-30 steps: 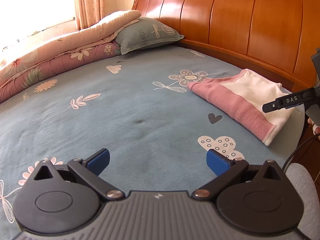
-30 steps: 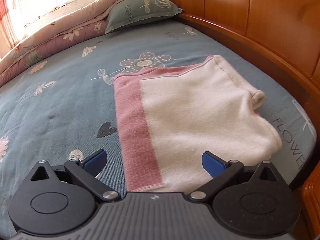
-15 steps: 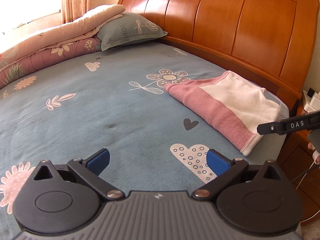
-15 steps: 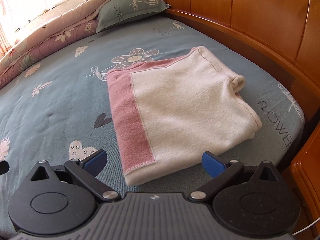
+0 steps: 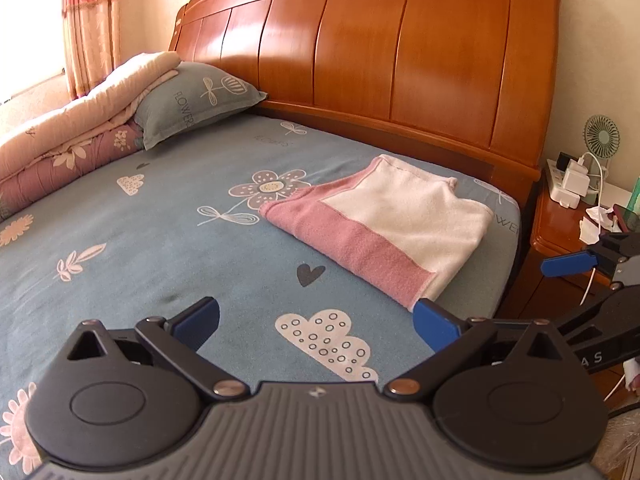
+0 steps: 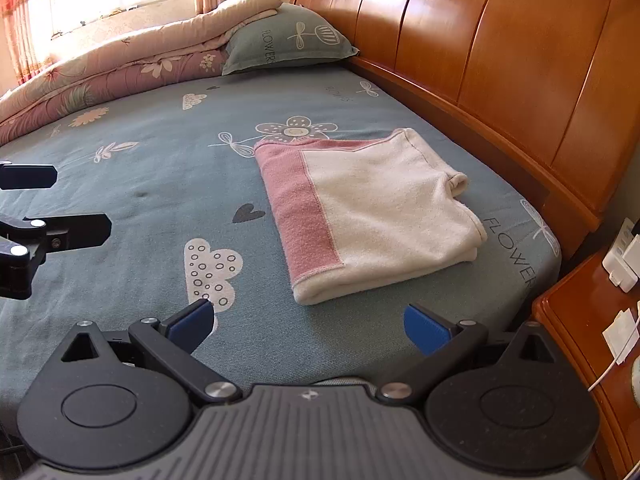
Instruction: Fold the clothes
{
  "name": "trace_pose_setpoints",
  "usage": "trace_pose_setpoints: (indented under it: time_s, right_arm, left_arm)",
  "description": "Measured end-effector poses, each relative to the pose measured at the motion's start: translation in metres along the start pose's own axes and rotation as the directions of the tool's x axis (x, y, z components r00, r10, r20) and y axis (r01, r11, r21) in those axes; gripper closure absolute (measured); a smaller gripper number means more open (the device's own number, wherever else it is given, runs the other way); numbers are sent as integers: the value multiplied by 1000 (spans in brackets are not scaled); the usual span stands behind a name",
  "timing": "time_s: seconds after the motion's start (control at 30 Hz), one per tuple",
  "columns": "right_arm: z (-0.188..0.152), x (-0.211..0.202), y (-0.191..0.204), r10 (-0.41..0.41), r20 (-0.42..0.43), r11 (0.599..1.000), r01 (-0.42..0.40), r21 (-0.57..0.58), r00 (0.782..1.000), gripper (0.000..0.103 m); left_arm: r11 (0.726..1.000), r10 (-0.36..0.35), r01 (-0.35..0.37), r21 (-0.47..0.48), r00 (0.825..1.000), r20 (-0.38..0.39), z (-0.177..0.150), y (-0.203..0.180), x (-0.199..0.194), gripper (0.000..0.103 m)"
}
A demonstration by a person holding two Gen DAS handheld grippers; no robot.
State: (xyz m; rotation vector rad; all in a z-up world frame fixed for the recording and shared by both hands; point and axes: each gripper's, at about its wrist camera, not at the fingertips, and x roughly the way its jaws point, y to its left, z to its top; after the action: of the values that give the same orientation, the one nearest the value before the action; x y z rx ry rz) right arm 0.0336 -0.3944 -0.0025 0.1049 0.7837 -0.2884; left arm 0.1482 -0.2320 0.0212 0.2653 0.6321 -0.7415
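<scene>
Garment (image 6: 372, 212): folded pink-and-white fleece piece, lying flat on the bed (image 6: 140, 184) near the headboard (image 6: 500, 64); ahead of the right gripper (image 6: 306, 326) and slightly to its right; ahead and right of the left gripper (image 5: 316, 320).

Right gripper: jaws spread wide, nothing between them; clear of the garment, whose near edge lies just beyond the fingertips.

Left gripper: jaws spread wide, empty; over bare sheet, with the garment's near corner just past its right fingertip in the left wrist view.

Fold state: judged complete or nearly so. Layers stacked into a compact rectangle, pink band (image 6: 298, 216) along the side facing the left gripper, rolled fold on the headboard side.

Material: soft, plush, limp; judged light. No stiffness to be expected, so an unsupported edge will droop and the layers may slide apart.

Surface grip: fleece nap should give the pads good friction; slipping unlikely, snagging not expected.

Fragility: none apparent.

Hold point: if a lift or further fold is wanted, the near edge (image 6: 320, 294), pinching all layers together; both near corners, one per gripper, would keep the stack square.

Risk: pinching the top layer only would peel the fold open; catching the sheet beneath along with the garment is also possible.

Surroundings: pillow (image 6: 284, 40) and quilt (image 6: 120, 64) well apart, far ahead and left.
</scene>
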Motion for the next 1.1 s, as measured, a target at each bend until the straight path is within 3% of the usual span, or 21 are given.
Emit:
trace_pose_setpoints:
  time_s: [0.1,0.23,0.37,1.1]
  right_arm:
    - [-5,-14,10,-19,12,1000,20,-17,1000,0]
    - [-13,-28,19,-72,47,997,73,-12,996,0]
    - [-21,-31,19,-93,40,995,92,24,995,0]
    - [-21,-26,16,-87,37,996,86,32,995,0]
  left_arm:
    - [998,-17,16,-59,999,-32,-7,0,-3,1]
    - [992,61,-68,-104,996,-70,-16,0,-10,1]
    - [988,33,-43,-149,997,-74,-22,5,-20,1]
    - [991,37,-49,-122,994,-102,-24,-5,-19,1]
